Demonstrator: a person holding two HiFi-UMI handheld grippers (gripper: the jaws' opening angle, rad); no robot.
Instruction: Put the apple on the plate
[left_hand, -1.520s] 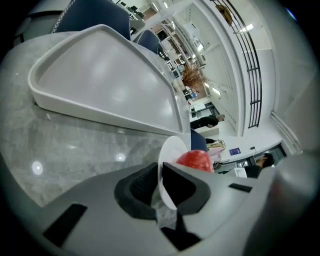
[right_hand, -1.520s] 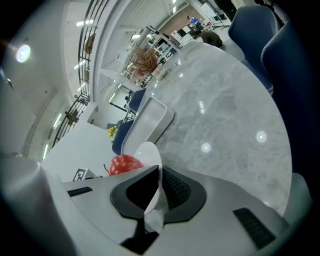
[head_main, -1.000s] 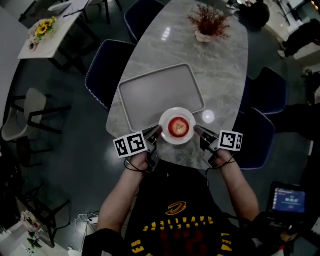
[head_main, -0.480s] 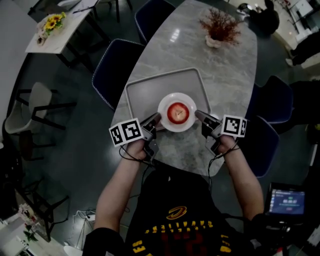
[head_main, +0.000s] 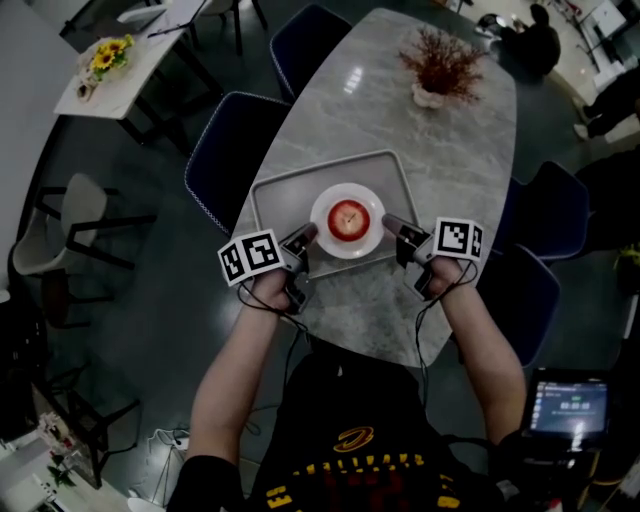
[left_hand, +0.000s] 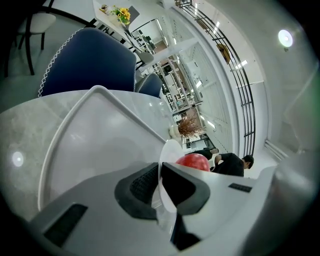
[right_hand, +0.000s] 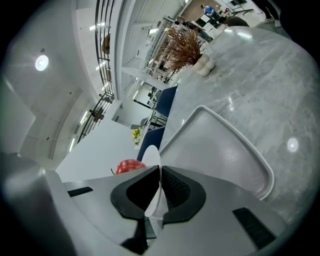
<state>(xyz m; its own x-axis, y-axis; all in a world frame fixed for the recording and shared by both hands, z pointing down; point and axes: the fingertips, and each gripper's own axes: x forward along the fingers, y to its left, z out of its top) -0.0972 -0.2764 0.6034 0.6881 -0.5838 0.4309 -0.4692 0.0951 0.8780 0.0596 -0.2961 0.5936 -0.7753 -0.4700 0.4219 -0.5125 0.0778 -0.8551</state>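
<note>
Apple (head_main: 347, 218): sitting mid-plate (head_main: 325, 200), between the two hand-held grippers, stem end apparently facing up; near-round, no real long axis. Left hand-held gripper (head_main: 306, 237) and right hand-held gripper (head_main: 390, 224): each pinching the plate's rim, tray (head_main: 275, 190) lying below. Risk: uneven hands tilting the plate, apple rolling onto the worktop (head_main: 440, 150).

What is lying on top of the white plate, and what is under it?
A red apple sits on the plate. Under the plate is the grey tray; the plate covers that part, so contact cannot be seen.
</note>
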